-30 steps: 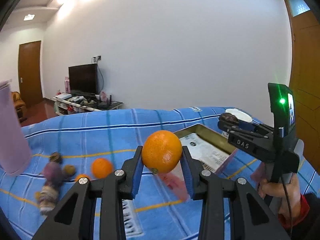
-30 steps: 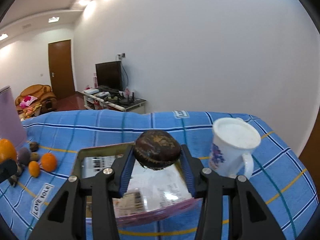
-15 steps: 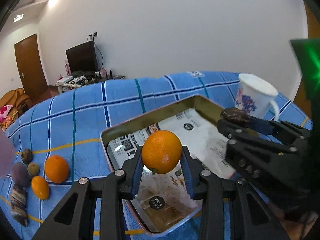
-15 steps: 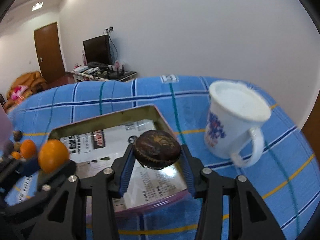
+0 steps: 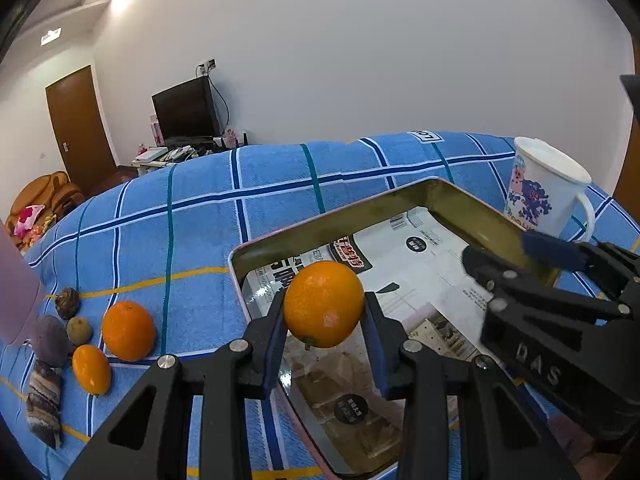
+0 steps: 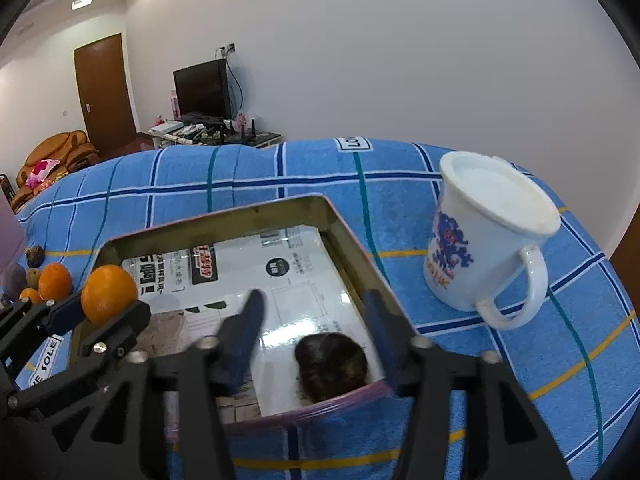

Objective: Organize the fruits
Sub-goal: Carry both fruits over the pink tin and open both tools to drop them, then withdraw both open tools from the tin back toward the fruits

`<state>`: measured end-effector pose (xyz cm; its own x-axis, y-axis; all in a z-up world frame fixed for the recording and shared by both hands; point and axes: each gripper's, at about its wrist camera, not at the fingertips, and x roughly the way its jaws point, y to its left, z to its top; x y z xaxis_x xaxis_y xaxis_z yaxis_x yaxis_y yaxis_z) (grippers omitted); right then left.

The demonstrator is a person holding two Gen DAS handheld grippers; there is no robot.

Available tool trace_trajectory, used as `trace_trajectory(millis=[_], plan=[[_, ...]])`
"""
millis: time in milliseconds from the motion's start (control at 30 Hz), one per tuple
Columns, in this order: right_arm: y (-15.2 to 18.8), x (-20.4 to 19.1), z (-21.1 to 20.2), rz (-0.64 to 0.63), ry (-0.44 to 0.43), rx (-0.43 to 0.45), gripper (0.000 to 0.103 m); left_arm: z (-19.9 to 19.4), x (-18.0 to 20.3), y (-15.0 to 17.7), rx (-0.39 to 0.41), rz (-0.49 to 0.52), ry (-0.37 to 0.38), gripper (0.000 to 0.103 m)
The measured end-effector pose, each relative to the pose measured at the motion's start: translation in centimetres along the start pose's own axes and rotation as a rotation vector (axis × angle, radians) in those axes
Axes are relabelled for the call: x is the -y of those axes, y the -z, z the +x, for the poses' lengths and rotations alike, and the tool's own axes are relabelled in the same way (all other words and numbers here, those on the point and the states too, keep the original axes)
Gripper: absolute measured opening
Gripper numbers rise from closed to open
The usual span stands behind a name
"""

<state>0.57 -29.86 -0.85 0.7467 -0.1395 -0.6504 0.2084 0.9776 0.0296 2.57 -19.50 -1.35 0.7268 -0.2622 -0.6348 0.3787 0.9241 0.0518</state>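
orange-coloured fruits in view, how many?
3: an orange in the left gripper over the tin tray, an orange and a small kumquat-like fruit on the blanket.

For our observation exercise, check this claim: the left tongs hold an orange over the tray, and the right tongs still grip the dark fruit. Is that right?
Not quite. The left tongs do hold the orange over the tray, but the right tongs are opening, and the dark fruit sits in the tray, clear of both pads. The right wrist view shows it.

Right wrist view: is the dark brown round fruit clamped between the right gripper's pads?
No, the dark brown round fruit lies in the metal tray, clear of the opening right gripper.
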Motion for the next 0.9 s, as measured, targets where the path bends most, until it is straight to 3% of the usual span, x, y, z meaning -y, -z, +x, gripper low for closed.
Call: trace_trajectory(millis=[33,133,200,267,300,400,600,900], plan=[[0.0,0.1,-0.2,0.004,0.013,0.011,0.072,-0.1,-0.1,0.0,0.002,-0.005,0.006,0.039],[-0.2,0.5,-1.1,0.028,-0.013,0.052,0.102,-0.2,0.0,0.1,0.004,0.003,0.012,0.042],[-0.3,0.7,-2.0,0.042,-0.026,0.097,0.103,-0.6,0.4,0.1,0.018,0.026,0.0,0.051],[-0.4,0.7,-2.6,0.041,-0.021,0.125,0.103,-1.1,0.7,0.2,0.043,0.042,-0.022,0.068],[-0.5,0.8,-2.9,0.043,-0.015,0.139,0.103,-1.5,0.7,0.2,0.062,0.047,-0.04,0.069],[-0.7,1.0,-3.2,0.062,-0.022,0.161,0.103,-2.2,0.6,0.1,0.098,0.056,-0.075,0.07],[-0.8,1.9,-4.1,0.117,-0.044,0.22,0.103,-2.5,-1.0,0.2,0.099,0.01,-0.098,0.07],[0.0,2.1,-5.1,0.203,-0.052,0.296,0.103,-4.3,-3.8,0.8,0.189,-0.022,-0.194,0.07]])
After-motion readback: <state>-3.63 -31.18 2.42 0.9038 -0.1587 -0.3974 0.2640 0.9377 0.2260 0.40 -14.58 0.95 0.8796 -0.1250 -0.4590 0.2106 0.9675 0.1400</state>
